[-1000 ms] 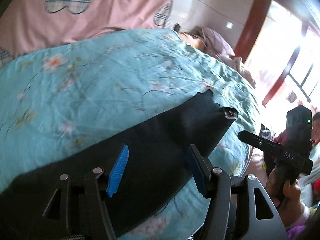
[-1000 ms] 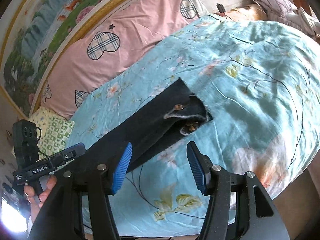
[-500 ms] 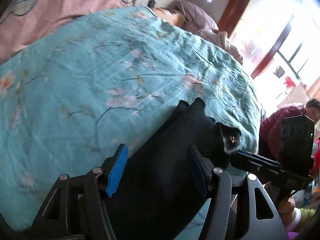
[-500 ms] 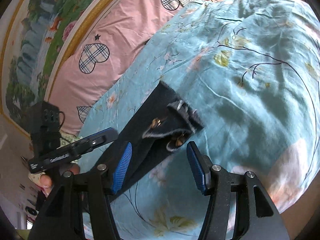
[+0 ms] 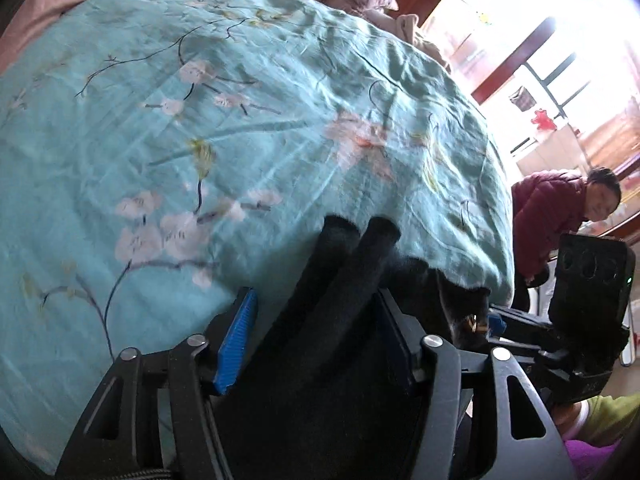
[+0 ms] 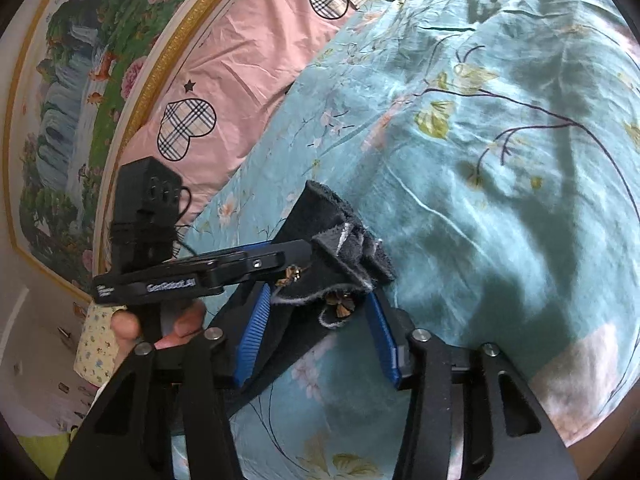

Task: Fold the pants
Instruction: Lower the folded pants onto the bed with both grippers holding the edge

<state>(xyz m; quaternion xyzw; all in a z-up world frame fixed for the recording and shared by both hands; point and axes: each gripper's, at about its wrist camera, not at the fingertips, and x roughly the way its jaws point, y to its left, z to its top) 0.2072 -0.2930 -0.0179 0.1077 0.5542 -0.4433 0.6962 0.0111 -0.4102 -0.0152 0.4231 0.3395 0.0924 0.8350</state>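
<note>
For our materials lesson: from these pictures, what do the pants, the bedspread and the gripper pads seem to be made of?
Pants: a thick, matte black fabric, perhaps fleece-lined; pale fuzzy edges show at the bunched end.
Bedspread: thin woven cloth, likely cotton, teal with printed blossoms; fine creases, slight sheen.
Gripper pads: blue, ribbed, probably rubber or soft plastic, on black frames that look like hard plastic.

Teal floral bedspread [image 6: 500, 128] spreads ahead of the fingers. Pink heart-patterned pillow [image 6: 240, 64] and framed landscape painting [image 6: 80, 92] far left; seated person in maroon jacket [image 5: 548, 216] right.
</note>
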